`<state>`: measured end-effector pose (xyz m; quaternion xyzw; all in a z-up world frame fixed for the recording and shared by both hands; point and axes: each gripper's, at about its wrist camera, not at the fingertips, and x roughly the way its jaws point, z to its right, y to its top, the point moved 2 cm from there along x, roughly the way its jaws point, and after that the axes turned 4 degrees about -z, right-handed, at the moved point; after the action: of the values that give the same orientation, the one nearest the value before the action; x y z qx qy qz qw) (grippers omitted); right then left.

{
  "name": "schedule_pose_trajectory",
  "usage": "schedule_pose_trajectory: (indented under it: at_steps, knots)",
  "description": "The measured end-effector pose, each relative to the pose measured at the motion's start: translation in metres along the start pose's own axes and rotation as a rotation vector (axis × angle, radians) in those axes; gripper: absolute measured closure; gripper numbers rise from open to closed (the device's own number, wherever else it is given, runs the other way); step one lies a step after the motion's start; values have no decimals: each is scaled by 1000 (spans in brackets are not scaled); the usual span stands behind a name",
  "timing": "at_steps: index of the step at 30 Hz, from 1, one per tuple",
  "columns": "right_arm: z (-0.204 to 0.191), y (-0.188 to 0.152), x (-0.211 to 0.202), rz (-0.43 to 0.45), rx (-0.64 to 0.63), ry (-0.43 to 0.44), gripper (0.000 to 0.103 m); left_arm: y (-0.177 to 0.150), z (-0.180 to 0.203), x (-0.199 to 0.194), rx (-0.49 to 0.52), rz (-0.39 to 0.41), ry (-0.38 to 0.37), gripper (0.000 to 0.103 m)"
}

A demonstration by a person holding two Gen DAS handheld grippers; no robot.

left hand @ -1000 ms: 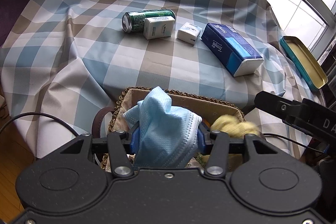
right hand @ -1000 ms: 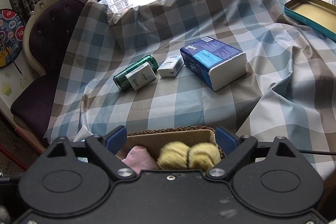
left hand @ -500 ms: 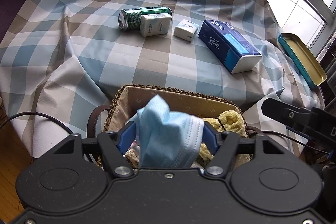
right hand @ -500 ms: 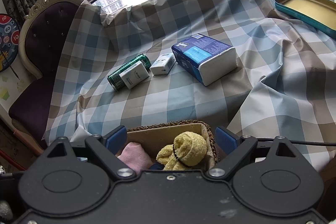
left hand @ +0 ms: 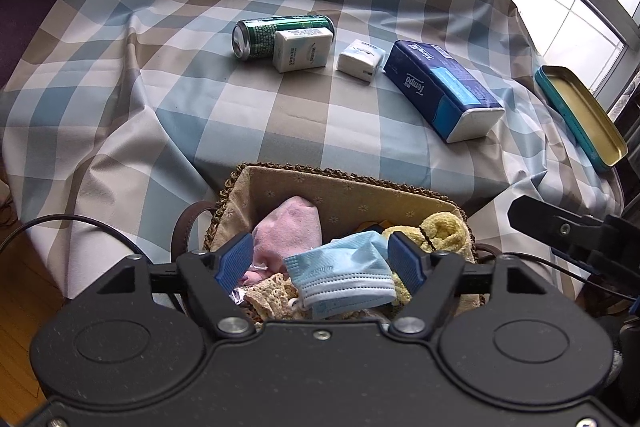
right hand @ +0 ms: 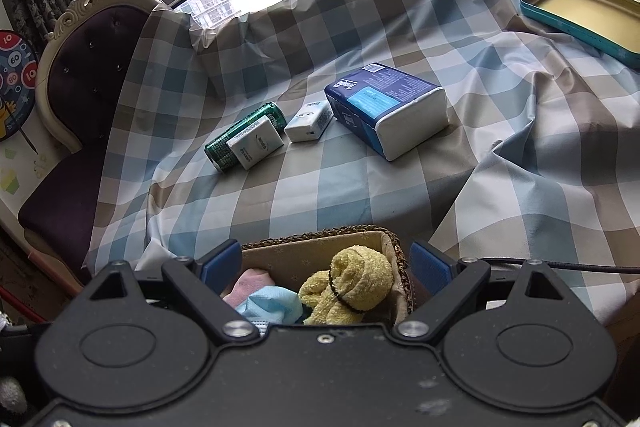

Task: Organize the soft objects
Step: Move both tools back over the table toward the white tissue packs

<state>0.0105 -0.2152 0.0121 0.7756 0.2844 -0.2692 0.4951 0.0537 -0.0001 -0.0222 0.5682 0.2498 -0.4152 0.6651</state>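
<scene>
A woven basket [left hand: 340, 179] with a cloth lining stands at the near edge of the checked tablecloth. In it lie a light blue face mask [left hand: 344, 277], a pink cloth [left hand: 292, 227], a rolled yellow towel [left hand: 440, 231] and a lace piece [left hand: 268, 293]. My left gripper [left hand: 322, 259] is open above the basket, the mask lying loose between its blue fingertips. My right gripper [right hand: 326, 265] is open and empty above the same basket [right hand: 320, 241]; the yellow towel [right hand: 352, 287], mask [right hand: 272, 305] and pink cloth [right hand: 250, 281] show below it.
On the cloth beyond the basket lie a green can [left hand: 276, 35], a white box [left hand: 302, 49], a small white pack [left hand: 360, 59] and a blue tissue pack [left hand: 440, 95]. A teal tin lid [left hand: 580, 115] lies at the right edge. A purple chair [right hand: 76, 95] stands left.
My left gripper opened and let the blue mask drop into the basket. The yellow towel, seen under the right gripper, settled into the basket's right side.
</scene>
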Motion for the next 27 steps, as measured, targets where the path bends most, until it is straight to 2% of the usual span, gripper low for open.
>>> schedule_pose_trajectory:
  at_steps: [27]
  knots:
    - [-1, -1, 4, -20, -3, 1, 11, 0, -4, 5, 1, -10, 78, 30]
